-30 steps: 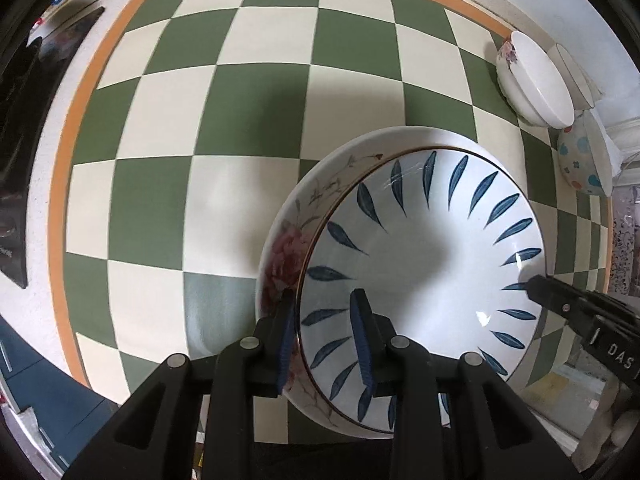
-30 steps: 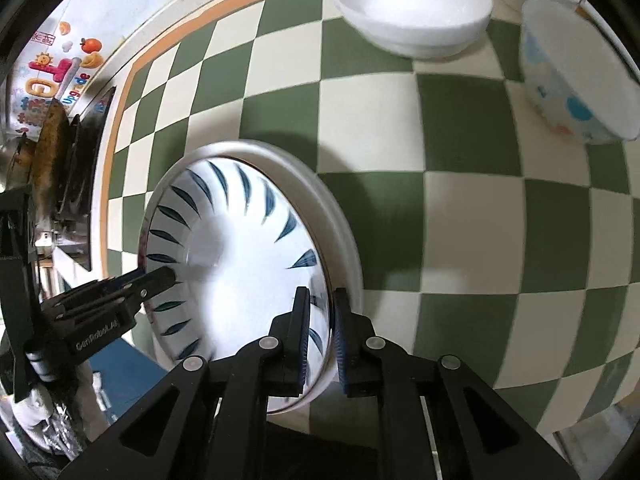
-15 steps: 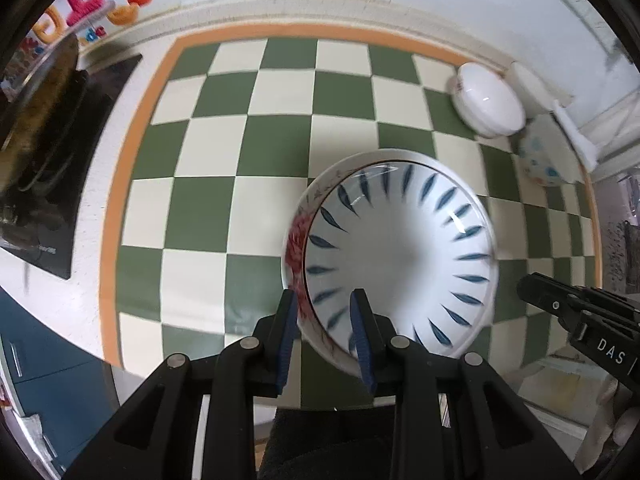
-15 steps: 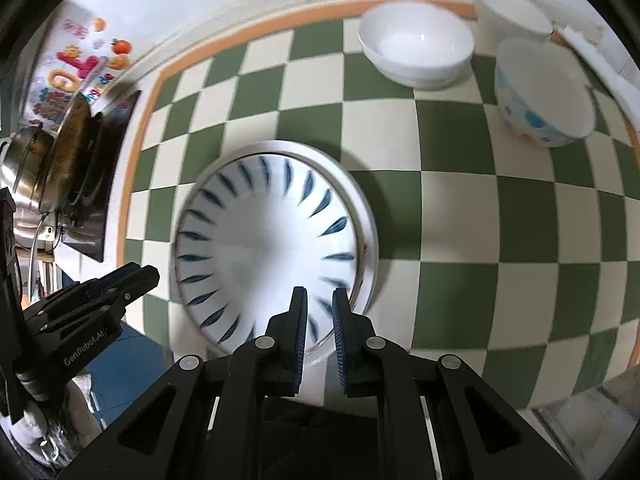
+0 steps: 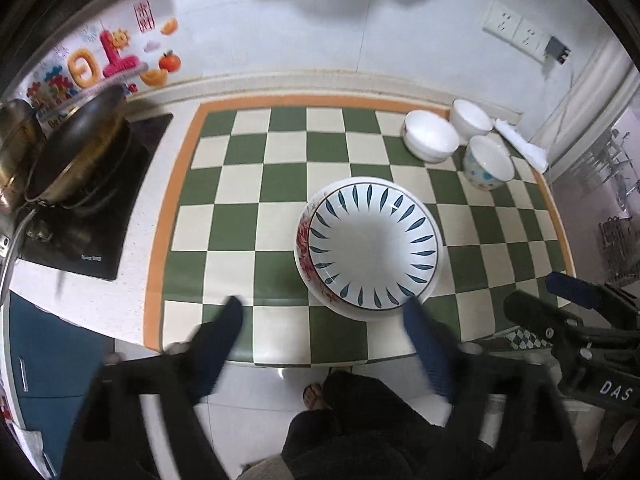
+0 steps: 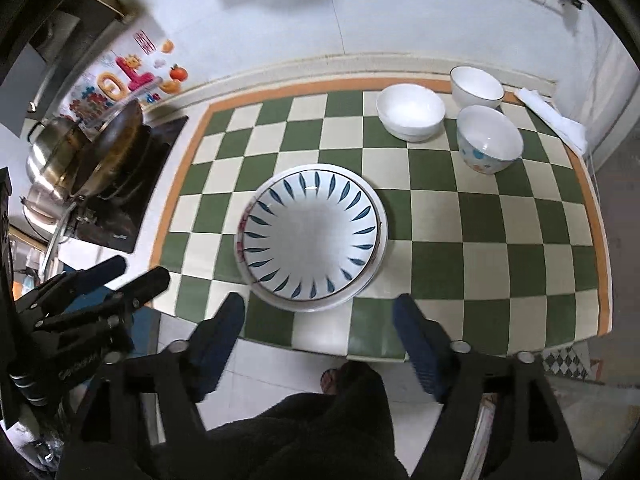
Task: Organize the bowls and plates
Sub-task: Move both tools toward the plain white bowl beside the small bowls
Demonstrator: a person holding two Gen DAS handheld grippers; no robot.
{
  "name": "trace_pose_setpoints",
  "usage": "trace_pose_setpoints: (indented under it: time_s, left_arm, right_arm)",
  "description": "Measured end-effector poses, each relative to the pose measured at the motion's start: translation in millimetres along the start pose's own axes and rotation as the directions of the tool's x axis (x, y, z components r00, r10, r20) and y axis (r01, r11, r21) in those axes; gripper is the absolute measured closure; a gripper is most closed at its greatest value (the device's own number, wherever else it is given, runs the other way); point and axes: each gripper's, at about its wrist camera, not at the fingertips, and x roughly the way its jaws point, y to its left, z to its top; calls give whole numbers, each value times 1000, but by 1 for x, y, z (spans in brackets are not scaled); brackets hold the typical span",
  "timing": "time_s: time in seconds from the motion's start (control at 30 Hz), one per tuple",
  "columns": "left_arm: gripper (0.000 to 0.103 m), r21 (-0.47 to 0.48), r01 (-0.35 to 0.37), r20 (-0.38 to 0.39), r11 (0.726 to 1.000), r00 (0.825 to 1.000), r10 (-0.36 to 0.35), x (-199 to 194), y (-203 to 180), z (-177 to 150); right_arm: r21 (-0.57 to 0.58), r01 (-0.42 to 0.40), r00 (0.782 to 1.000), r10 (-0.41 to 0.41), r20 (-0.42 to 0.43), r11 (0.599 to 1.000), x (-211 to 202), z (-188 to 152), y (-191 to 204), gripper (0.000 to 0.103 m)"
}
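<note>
A blue-leaf bowl point(image 5: 370, 242) point(image 6: 312, 236) sits nested in a red-flowered dish point(image 5: 303, 240) on the green-and-cream checked mat point(image 5: 240, 192). In the right wrist view a white rim point(image 6: 382, 240) shows under it. My left gripper point(image 5: 326, 328) hangs high above the mat's near edge, jaws opening wide, nothing between them. My right gripper point(image 6: 318, 326) is likewise raised, jaws opening and empty. At the back right stand a wide white bowl point(image 5: 431, 140) point(image 6: 410, 116), a small white bowl point(image 5: 472, 120) point(image 6: 476, 88) and a dotted bowl point(image 5: 488, 162) point(image 6: 488, 144).
A wok point(image 5: 76, 144) and a steel pot point(image 6: 52, 152) sit on a black hob point(image 5: 92, 216) to the left. A folded white cloth point(image 6: 552, 118) lies at the back right. The counter's front edge point(image 5: 280, 358) drops to floor, where a dark sleeve or trouser leg point(image 5: 360, 420) shows.
Both grippers let go of the stacked bowl's rim, opened wide and rose back from the counter, so much more of the counter and wall is in view.
</note>
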Motion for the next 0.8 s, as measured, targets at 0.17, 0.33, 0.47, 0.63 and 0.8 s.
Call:
trace_pose_setpoints:
  time_s: [0.17, 0.33, 0.47, 0.63, 0.8]
  left_arm:
    - [12, 10, 3, 40, 1000, 999, -3, -24, -1, -15]
    - [12, 6, 23, 48, 1000, 999, -23, -35, -4, -27]
    - [12, 2, 28, 45, 1000, 999, -28, -36, -9, -26]
    - [12, 2, 31, 69, 1000, 997, -31, -32, -26, -3]
    - [12, 13, 10, 78, 1000, 997, -11, -6, -52, 46]
  right_arm:
    - [8, 14, 999, -14, 50, 1000, -26, -21, 7, 12]
    - [13, 12, 997, -13, 80, 1000, -44, -34, 9, 9]
    - [45, -14, 995, 9, 99, 999, -54, -34, -2, 8]
    - [86, -58, 991, 47, 124, 995, -52, -13, -34, 8]
    - [136, -97, 990, 81, 117, 986, -35, 29, -79, 8]
